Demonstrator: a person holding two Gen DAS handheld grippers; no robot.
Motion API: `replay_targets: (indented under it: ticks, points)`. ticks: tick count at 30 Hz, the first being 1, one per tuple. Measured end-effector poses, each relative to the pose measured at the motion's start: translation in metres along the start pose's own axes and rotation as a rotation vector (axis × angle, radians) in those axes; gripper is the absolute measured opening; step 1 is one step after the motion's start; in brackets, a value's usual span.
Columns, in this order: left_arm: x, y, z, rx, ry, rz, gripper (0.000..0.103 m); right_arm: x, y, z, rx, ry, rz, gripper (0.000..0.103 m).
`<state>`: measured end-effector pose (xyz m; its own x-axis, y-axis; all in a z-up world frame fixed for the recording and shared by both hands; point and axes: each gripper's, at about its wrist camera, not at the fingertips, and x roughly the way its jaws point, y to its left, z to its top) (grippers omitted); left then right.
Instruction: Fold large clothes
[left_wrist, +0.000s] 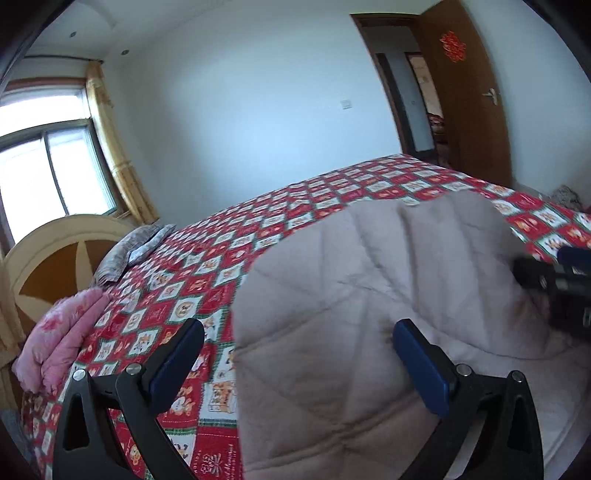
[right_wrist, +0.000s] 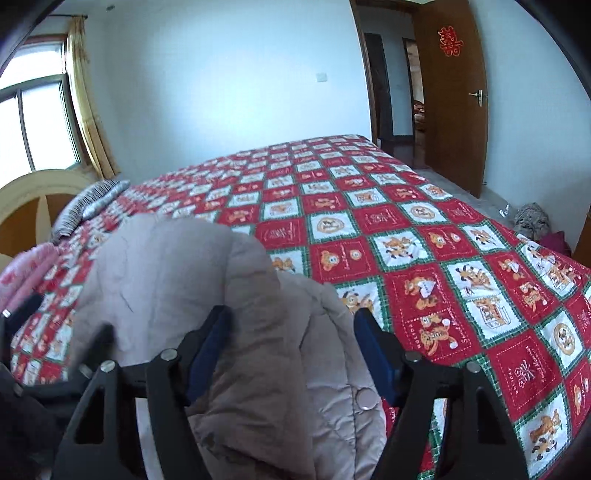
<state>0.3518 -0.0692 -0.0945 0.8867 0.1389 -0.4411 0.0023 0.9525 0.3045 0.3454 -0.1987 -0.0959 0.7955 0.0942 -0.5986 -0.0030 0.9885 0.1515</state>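
A beige quilted padded coat (left_wrist: 388, 295) lies on the near edge of a bed with a red, white and green patterned cover (left_wrist: 295, 206). My left gripper (left_wrist: 299, 332) is open, its blue-padded fingers (left_wrist: 421, 365) spread over the coat's left edge, holding nothing. In the right wrist view the coat (right_wrist: 177, 280) bulges up in front. My right gripper (right_wrist: 291, 325) is open, and a fold of the coat with a metal snap (right_wrist: 365, 398) lies between its fingers. The right gripper shows at the far right of the left wrist view (left_wrist: 565, 280).
A folded pink quilt (left_wrist: 62, 332) and a grey striped pillow (left_wrist: 136, 247) lie by the headboard (left_wrist: 48, 254) at the left. A window with yellow curtains is behind. An open wooden door (right_wrist: 450, 92) stands far right. Clothes lie on the floor (right_wrist: 532, 221).
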Motion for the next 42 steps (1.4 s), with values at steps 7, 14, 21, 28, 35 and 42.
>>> replay_targets:
  ticks: [7,14,21,28,35,42]
  points:
    - [0.032,0.002,-0.009,-0.043,0.063,-0.016,0.102,0.021,-0.013,-0.025,0.026,0.055,-0.016,0.07]
    - [0.049,-0.008,-0.019,-0.07,0.094,-0.036,0.102,0.032,-0.013,-0.036,0.017,0.068,-0.037,0.07]
    - [0.063,-0.002,-0.031,-0.14,0.134,-0.106,0.102,0.039,-0.011,-0.043,0.0,0.075,-0.046,0.07]
    - [0.066,-0.007,-0.036,-0.138,0.131,-0.094,0.102,0.046,-0.013,-0.047,0.012,0.089,-0.035,0.072]
    - [0.071,-0.008,-0.038,-0.141,0.15,-0.102,0.102,0.053,-0.014,-0.05,0.017,0.105,-0.031,0.073]
    - [0.074,-0.012,-0.037,-0.125,0.159,-0.088,0.102,0.056,-0.014,-0.052,0.026,0.117,-0.031,0.073]
